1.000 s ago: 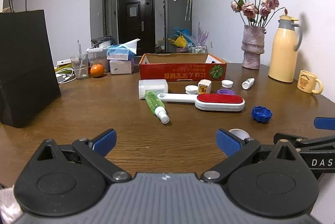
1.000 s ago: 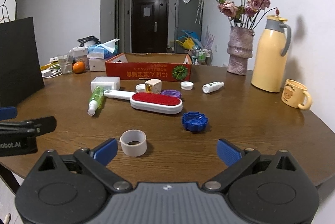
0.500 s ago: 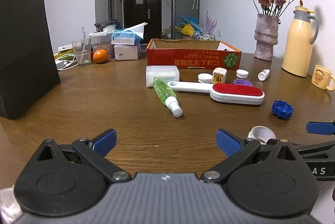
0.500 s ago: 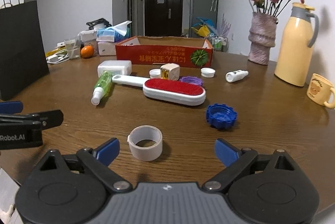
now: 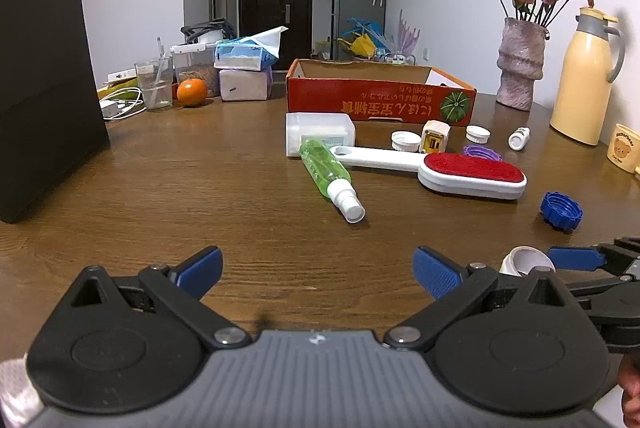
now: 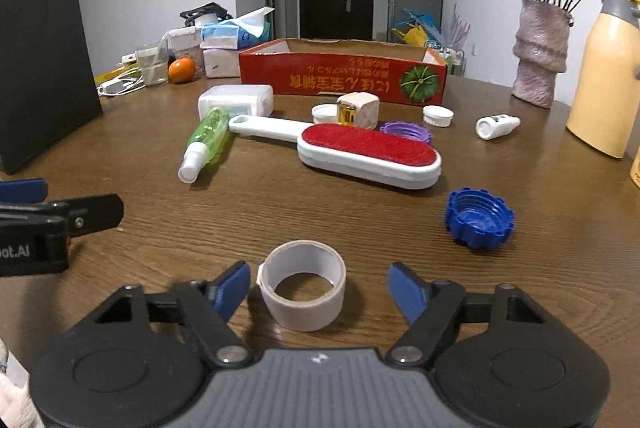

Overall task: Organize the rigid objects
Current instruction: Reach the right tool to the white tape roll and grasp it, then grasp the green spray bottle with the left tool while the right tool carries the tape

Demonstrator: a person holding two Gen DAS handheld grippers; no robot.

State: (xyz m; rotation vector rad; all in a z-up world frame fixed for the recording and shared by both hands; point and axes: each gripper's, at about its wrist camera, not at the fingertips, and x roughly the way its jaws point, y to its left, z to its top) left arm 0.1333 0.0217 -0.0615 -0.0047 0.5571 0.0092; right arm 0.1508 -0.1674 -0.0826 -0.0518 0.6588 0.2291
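A white tape roll [image 6: 302, 290] lies on the wooden table between the open fingers of my right gripper [image 6: 320, 291]; its rim also shows in the left wrist view [image 5: 522, 260]. My left gripper [image 5: 318, 270] is open and empty over bare table. Ahead lie a green spray bottle [image 5: 326, 173], a red-and-white lint brush [image 5: 448, 169], a blue cap [image 6: 478, 218], a purple cap [image 6: 406, 129], white caps [image 6: 438, 115], a small white bottle [image 6: 496, 125], a white container [image 6: 236, 99] and a small cube [image 6: 357, 109]. A red cardboard box [image 6: 344, 77] stands behind them.
A black paper bag [image 5: 44, 87] stands at the left. A vase of flowers [image 5: 520, 67], a yellow thermos [image 5: 586, 79] and a mug [image 5: 624, 151] stand at the right. Tissue packs [image 5: 244, 63], an orange [image 5: 191, 92], a glass and cables sit at the back left.
Both grippers have moved forward and lower toward the table. The tape roll now sits between my right gripper's fingers, which have narrowed around it.
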